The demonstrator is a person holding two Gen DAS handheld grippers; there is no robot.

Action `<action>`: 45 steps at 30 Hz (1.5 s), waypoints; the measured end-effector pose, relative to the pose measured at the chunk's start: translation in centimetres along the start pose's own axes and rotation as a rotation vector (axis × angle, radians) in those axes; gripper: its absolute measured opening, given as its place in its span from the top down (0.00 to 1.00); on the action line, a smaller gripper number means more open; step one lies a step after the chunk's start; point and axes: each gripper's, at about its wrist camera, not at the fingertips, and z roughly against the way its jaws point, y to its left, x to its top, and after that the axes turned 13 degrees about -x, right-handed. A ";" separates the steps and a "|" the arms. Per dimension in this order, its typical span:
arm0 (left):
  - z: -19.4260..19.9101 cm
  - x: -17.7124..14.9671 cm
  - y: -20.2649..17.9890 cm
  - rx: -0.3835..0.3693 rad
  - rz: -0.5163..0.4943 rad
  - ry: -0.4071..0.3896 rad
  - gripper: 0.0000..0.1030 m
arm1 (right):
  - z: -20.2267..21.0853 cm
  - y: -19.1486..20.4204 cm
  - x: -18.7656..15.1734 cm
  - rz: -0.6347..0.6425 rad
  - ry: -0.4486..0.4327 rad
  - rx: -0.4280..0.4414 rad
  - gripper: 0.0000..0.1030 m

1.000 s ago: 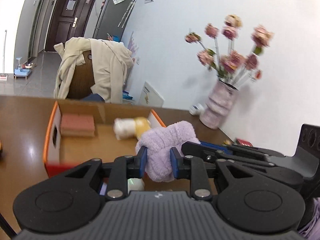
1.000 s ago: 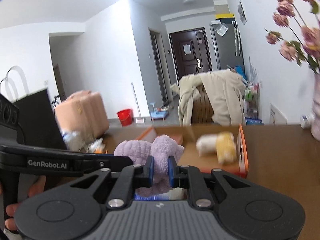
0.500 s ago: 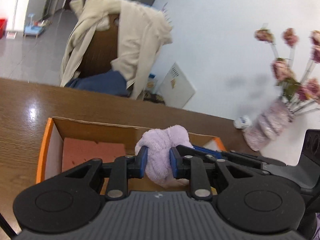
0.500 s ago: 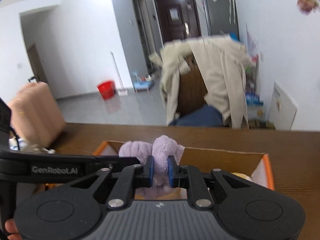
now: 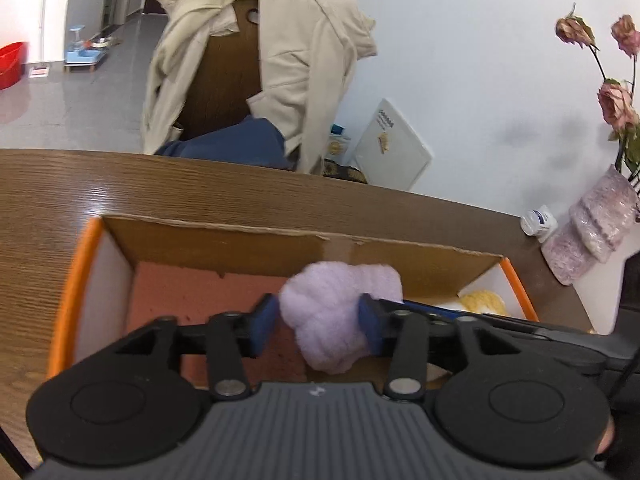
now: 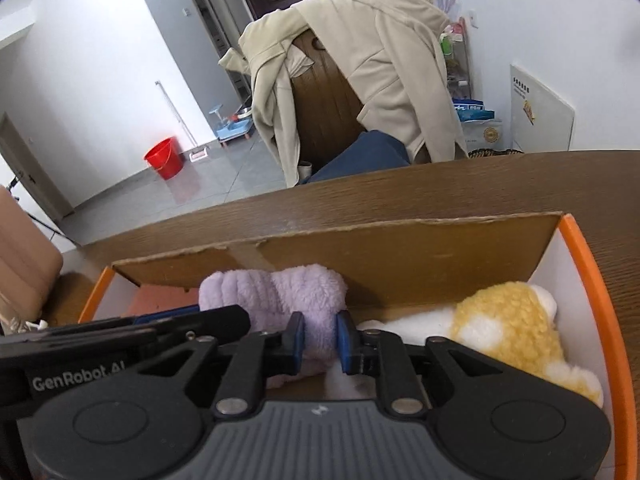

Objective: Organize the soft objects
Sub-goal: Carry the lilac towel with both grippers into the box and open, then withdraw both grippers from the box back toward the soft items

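A lilac fluffy cloth [image 5: 332, 312] hangs inside an orange-rimmed cardboard box [image 5: 72, 280]. My left gripper [image 5: 316, 326] has widened, its blue pads flanking the cloth loosely. My right gripper [image 6: 320, 342] is shut on the same cloth [image 6: 280, 292], which shows in the right wrist view. A pink sponge [image 5: 200, 300] lies on the box floor at the left. A yellow and white plush toy [image 6: 512, 332] lies in the right end of the box [image 6: 592, 280] and also shows in the left wrist view [image 5: 482, 304].
The box stands on a brown wooden table [image 5: 60, 192]. A vase of pink flowers [image 5: 592, 232] and a small white bottle [image 5: 538, 220] stand at the table's right back edge. A chair draped with a beige jacket [image 5: 260, 60] stands behind the table.
Both grippers carried the lilac cloth forward and down into the box. My left gripper's jaws have spread wider around the cloth. The right gripper stays clamped.
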 end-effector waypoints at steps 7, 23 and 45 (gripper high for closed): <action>5.1 0.6 -2.1 0.013 -0.052 -0.026 0.47 | 5.7 -0.1 0.8 0.016 -0.071 -0.003 0.67; 22.1 -5.6 -10.8 0.095 -0.235 -0.149 0.22 | 25.5 -4.7 -2.8 0.129 -0.237 -0.143 0.34; 35.1 -27.9 -16.4 0.235 -0.396 -0.429 0.12 | 40.2 -6.1 -22.6 0.195 -0.470 -0.096 0.17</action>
